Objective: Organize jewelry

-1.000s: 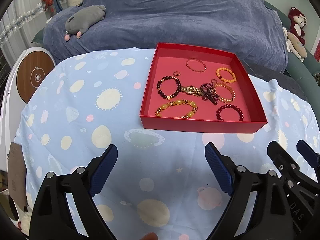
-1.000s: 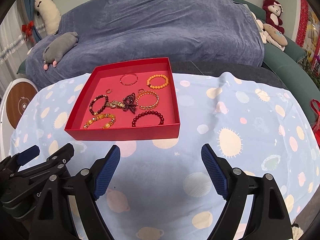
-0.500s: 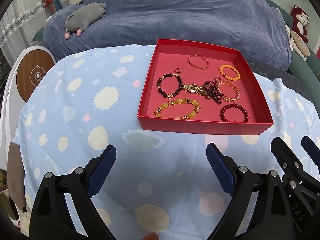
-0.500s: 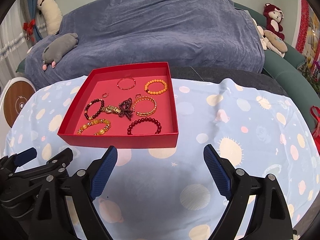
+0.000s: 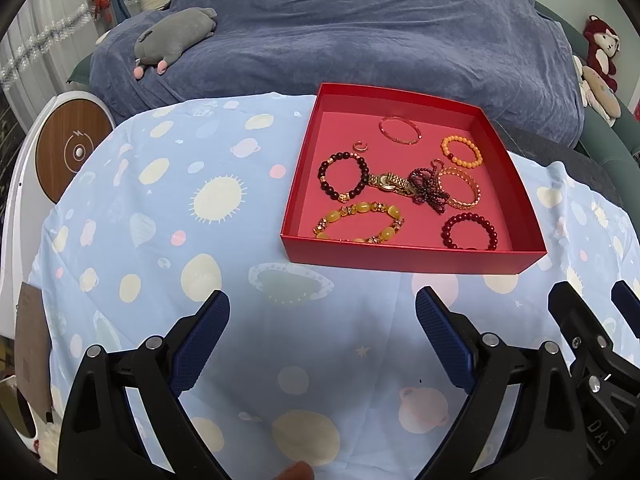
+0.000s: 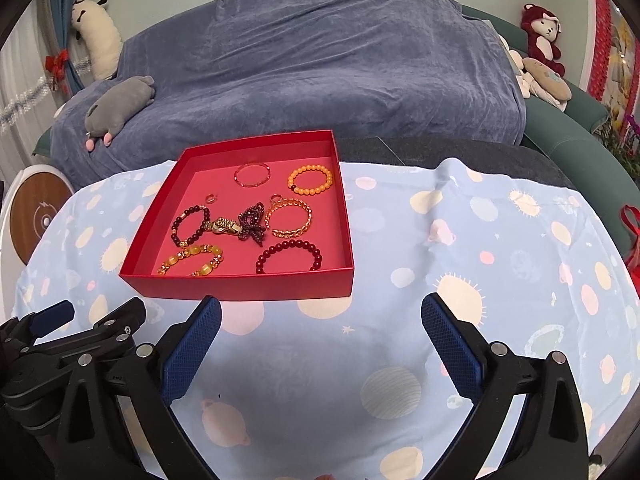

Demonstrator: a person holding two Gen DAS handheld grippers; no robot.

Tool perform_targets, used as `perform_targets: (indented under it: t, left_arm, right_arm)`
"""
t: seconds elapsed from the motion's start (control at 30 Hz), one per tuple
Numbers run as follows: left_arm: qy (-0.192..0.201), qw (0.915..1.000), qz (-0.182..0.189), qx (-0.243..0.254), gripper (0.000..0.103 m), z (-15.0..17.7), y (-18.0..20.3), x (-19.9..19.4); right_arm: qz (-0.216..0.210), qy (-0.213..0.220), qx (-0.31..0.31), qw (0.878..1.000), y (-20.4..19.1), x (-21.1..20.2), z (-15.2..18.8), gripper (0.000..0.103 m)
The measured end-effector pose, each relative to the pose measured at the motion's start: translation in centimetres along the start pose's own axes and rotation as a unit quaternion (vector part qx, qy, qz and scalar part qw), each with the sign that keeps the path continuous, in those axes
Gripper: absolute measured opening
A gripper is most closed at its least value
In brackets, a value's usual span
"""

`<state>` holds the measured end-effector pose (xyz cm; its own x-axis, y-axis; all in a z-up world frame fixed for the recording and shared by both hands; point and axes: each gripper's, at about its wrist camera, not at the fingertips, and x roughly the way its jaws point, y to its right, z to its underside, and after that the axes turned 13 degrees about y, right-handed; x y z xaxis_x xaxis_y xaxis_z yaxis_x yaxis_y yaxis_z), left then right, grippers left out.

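Note:
A red box (image 5: 408, 258) sits on the spotted blue cloth and holds several pieces. Among them are a yellow bead bracelet (image 5: 360, 220), a gold watch (image 5: 390, 182), a dark red beaded bow (image 5: 430, 192) and an orange bead bracelet (image 5: 462, 152). My left gripper (image 5: 322, 308) hovers over bare cloth just in front of the box, its jaws opening with nothing between them. My right gripper (image 6: 320, 308) hangs in front of the red box (image 6: 240, 288) at its right corner, its jaws also opening and empty. The two grippers are side by side.
The blue cloth (image 6: 500, 280) stretches to the right of the box with nothing on it. Behind the table stands a sofa under a dark blue cover (image 6: 320, 72), with a grey plush toy (image 5: 172, 40) on it. A round white and wood device (image 5: 72, 152) stands at the left.
Both pairs of jaws have spread wider, the right one more noticeably. The hands have stayed in front of the box, and the jewelry has not moved.

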<state>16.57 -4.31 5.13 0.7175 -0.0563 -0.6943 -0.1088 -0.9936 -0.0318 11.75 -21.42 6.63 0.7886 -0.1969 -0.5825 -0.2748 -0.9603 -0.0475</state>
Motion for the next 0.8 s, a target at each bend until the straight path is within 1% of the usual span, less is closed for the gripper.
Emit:
perform_targets:
  t: [0.8]
  left_arm:
    - [0.005,1.0000,-0.001,-0.006,0.090,-0.29,-0.19,-0.57]
  right_arm:
    - [0.002,0.005,0.002,1.000,0.12,-0.45,-0.31,0.097]
